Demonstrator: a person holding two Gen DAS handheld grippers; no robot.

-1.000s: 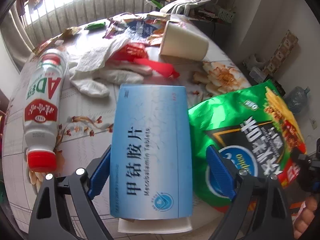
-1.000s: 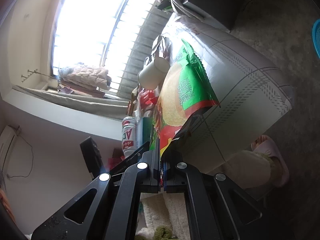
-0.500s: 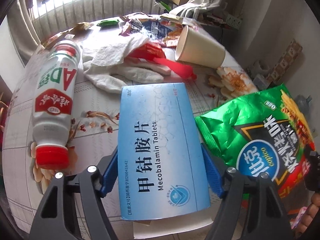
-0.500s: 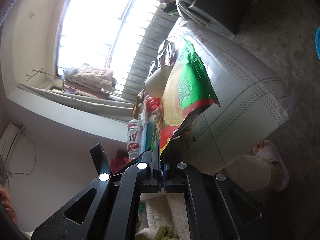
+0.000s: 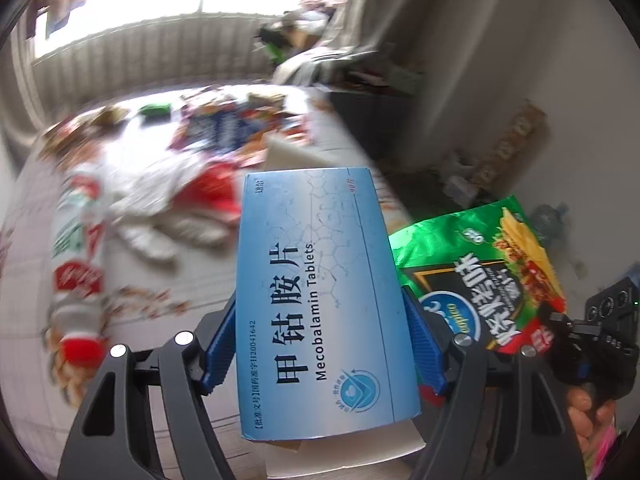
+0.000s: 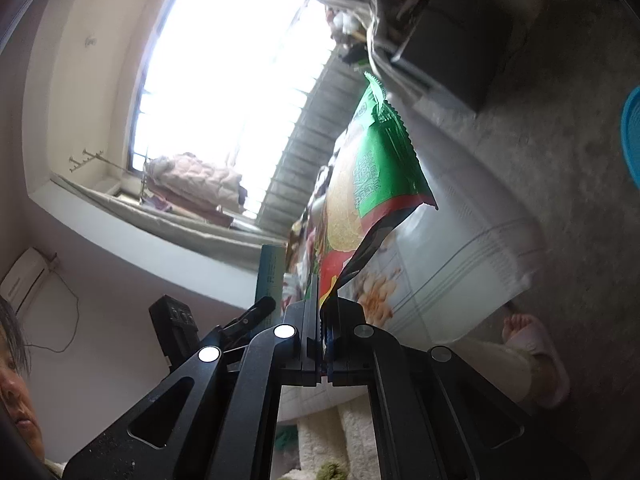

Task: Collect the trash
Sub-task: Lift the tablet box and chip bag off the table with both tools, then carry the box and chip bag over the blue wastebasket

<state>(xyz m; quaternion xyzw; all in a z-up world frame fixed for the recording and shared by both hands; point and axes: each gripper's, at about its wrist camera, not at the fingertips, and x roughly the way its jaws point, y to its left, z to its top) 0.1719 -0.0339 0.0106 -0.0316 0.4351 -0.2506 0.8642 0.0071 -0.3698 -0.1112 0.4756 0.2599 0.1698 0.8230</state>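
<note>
My left gripper (image 5: 320, 344) is shut on a blue Mecobalamin tablet box (image 5: 316, 296) and holds it lifted above the table, its blue pads pressed on both long sides. My right gripper (image 6: 322, 312) is shut on the red bottom corner of a green snack bag (image 6: 372, 184), which hangs in the air beside the table. The same green snack bag (image 5: 480, 272) shows at the right of the left wrist view, with the right gripper's body (image 5: 592, 340) pinching its lower corner.
On the floral table (image 5: 168, 312) lie a white AD drink bottle with a red cap (image 5: 76, 272), crumpled white tissue (image 5: 160, 192), red wrappers (image 5: 212, 184), a paper cup (image 5: 292, 156) and more wrappers at the back. A blue basket rim (image 6: 632, 132) is on the floor.
The left gripper closed on the blue box and lifted it off the table; the view tilted up. The right gripper raised the green bag further from the table.
</note>
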